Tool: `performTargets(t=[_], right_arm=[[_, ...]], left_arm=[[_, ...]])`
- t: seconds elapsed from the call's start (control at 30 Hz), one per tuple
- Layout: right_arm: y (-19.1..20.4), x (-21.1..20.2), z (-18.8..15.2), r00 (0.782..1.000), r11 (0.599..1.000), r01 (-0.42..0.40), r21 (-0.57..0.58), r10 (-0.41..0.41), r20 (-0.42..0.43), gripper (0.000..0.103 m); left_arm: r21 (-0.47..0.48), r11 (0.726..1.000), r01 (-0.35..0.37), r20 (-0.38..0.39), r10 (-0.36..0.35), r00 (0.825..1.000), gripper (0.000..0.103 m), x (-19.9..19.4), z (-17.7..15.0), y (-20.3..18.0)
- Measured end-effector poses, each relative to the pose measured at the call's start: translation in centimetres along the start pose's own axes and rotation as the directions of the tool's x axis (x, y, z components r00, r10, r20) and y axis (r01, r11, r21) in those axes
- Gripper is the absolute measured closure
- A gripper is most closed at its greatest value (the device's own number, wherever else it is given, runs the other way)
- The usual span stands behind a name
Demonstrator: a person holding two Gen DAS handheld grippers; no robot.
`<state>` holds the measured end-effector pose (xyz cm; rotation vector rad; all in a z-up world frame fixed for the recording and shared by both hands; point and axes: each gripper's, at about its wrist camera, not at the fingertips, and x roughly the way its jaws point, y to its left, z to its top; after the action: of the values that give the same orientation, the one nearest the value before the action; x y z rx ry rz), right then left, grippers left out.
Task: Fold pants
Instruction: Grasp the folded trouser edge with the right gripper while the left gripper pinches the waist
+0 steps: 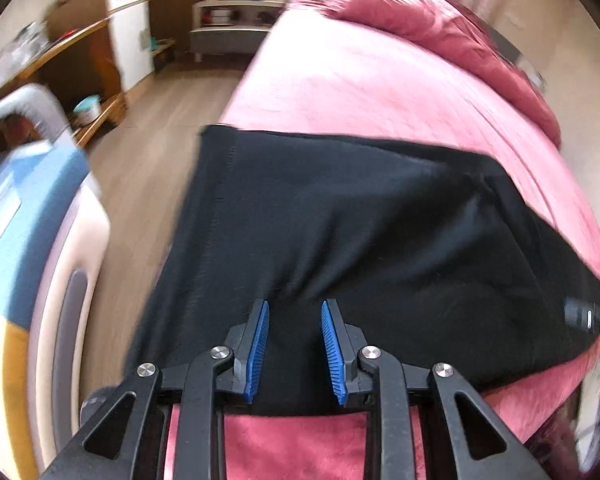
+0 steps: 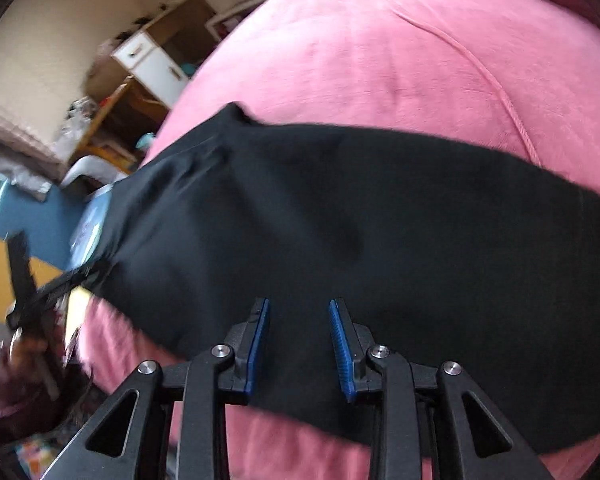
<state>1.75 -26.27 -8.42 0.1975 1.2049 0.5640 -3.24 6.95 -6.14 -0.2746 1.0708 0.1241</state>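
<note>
- The black pants (image 1: 360, 220) lie spread across the pink bed (image 1: 340, 80), stretched in a long band from side to side, with one end reaching past the bed's edge on the side of the wooden floor (image 1: 172, 112).
- Your left gripper (image 1: 294, 350) hangs over the near part of the pants, pointing down at them. Its jaws stand a little way apart, and only flat black cloth shows in the gap; the blue pads (image 1: 260, 344) do not press on anything.
- Your right gripper (image 2: 300, 350) also sits over the pants, near their edge closest to you. Its jaws are narrowly parted with nothing pinched between them, the cloth lying loose under the pads (image 2: 342, 350).
- In the right wrist view, your left gripper (image 2: 40, 292) shows as a blurred dark shape at the pants' left end, just off the bed's edge; you cannot tell from there whether it touches the cloth.
- In the left wrist view, a small part of your right gripper (image 1: 584, 314) shows at the pants' far right end.
- A bare strip of pink bed lies between the pants and you, under both grippers' arms.
- A crumpled darker pink blanket (image 1: 440, 28) is heaped at the far side of the bed, well apart from the pants.
- Beyond the bed, a wooden shelf unit with white doors (image 1: 128, 32) stands across the floor.
</note>
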Motion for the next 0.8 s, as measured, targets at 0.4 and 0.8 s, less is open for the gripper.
performTargets(t=[0.4,0.8], right_arm=[[4.9,2.6,-5.4,0.996,0.979,0.018,-0.203,-0.035,-0.08,0.061],[5.7,1.2,-5.3,0.996,0.961,0.065,-0.268,-0.077,-0.035,0.091]], left_arm=[[-0.294,0.956,0.01,-0.011,-0.014,1.0,0.061,-1.8,-0.3,7.6],[-0.238,0.971,0.003,-0.024,-0.009,1.0,0.096,-0.7,-0.1,8.0]])
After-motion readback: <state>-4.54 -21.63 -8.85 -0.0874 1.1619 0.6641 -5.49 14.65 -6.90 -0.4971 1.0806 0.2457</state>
